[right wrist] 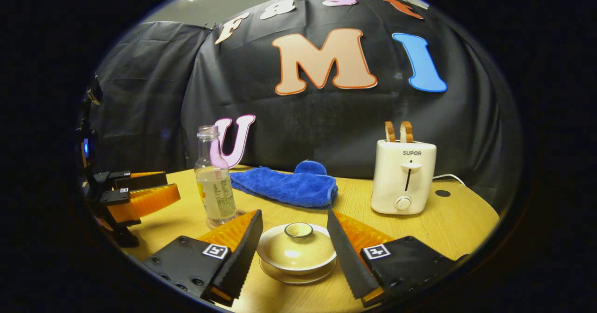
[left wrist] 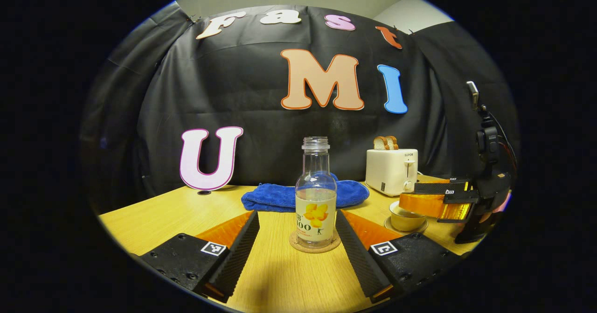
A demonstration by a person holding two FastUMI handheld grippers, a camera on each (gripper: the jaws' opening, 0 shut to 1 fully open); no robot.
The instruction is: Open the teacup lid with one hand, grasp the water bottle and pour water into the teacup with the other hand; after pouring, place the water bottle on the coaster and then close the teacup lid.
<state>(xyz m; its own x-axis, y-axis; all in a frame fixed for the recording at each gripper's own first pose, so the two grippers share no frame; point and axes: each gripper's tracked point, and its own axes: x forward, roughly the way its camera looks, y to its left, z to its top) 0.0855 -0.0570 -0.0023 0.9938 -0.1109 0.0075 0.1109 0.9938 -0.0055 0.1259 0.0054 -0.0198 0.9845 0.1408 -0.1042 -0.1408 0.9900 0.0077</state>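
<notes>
Lidded teacup (right wrist: 297,250) sits on its saucer dead ahead btwn the spread fingers of right gripper (right wrist: 295,252), lid on. Water bottle (left wrist: 315,196) stands upright on cork coaster (left wrist: 315,246), straight ahead of left gripper (left wrist: 297,252), also open, nothing held.

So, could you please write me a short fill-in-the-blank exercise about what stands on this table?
1. The water bottle stands on a round cork ____.
2. The lid rests ____ the teacup.
3. Two slices of ____ stick out of the white toaster.
4. The folded towel is ____ in colour.

Missing words: coaster; on; bread; blue
</notes>
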